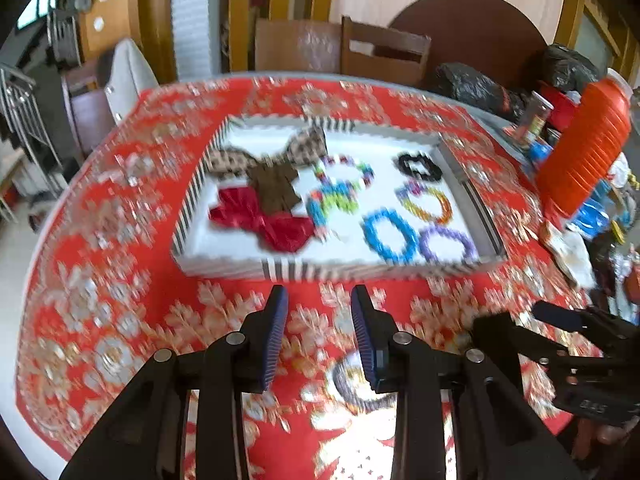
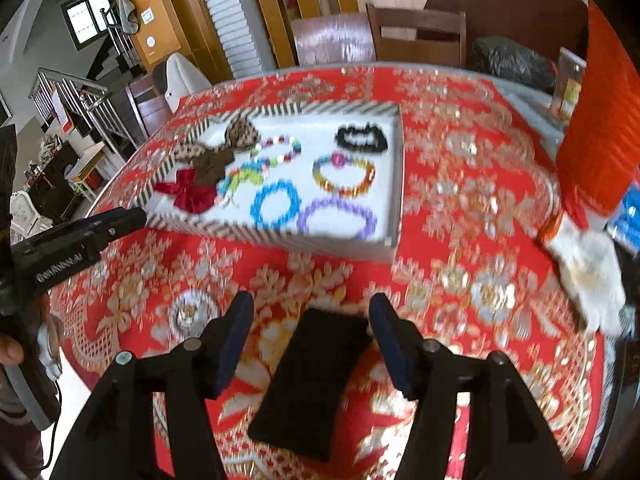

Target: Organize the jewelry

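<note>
A striped-edged white tray [image 1: 280,270] [image 2: 394,184] sits on the red patterned tablecloth. In it lie a red bow [image 1: 264,220] [image 2: 188,194], a brown dotted bow [image 1: 276,164] [image 2: 218,152], and several bead bracelets: blue [image 1: 390,236] [image 2: 276,204], purple [image 1: 448,242] [image 2: 338,218], black [image 1: 420,166] [image 2: 360,138], multicoloured [image 1: 428,202] [image 2: 344,176]. My left gripper [image 1: 319,332] is open and empty, in front of the tray. My right gripper [image 2: 311,338] is open, above a black pouch [image 2: 312,380] lying on the cloth.
An orange ribbed container [image 1: 584,144] [image 2: 604,120] and cluttered items stand at the table's right side. A crumpled white cloth [image 2: 588,272] lies at the right. Wooden chairs [image 1: 384,52] and black bags [image 1: 472,84] stand behind the table. The table edge falls off at the left.
</note>
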`<state>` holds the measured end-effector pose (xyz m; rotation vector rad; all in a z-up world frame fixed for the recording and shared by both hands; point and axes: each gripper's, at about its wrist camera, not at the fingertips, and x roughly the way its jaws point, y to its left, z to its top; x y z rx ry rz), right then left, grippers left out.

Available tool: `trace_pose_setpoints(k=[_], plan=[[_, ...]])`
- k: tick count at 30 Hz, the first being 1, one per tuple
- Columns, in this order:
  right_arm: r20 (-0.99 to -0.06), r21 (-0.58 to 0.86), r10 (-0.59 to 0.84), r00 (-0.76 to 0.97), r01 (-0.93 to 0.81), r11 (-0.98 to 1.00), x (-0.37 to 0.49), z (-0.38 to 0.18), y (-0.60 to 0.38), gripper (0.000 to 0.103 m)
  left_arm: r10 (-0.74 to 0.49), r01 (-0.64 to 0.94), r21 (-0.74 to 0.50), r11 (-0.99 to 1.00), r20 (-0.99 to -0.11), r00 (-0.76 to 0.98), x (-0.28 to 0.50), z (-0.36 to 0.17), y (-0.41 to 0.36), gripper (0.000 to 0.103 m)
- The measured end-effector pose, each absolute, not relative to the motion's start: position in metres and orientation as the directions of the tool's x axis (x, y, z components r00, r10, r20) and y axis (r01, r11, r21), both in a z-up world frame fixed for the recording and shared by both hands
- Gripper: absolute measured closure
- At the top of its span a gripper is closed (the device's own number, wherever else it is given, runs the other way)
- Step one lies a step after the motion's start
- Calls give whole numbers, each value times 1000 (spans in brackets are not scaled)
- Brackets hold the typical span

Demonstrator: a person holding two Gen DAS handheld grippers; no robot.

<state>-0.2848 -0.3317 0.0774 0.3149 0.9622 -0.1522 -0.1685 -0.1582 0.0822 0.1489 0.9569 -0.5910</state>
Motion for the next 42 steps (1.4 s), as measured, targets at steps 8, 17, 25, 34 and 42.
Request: trace_pose_setpoints(k=[8,17,25,34,42], plan=[[-864,208,46,502,272,940,-289,43,-324,40,-393,569,-160,807,-864,315,-187,45,-155,69],[-872,193,36,487,277,941,-286,32,-319,39,-385,562,-183,806,-885,263,-189,24,-161,69],[-874,138,1,487,246,959,-286,31,-312,40,-339,571,-118,812,-892,298,-193,23,-171,69],[-865,125,-13,502,239,963,-291,32,-318,83,-364,571,-145,808,-885,290,-190,21,-166,94],[-829,175,24,559,219,960,-295,52,-322,87,-400,577,-165,800,-863,308,-193,38,-160,95]])
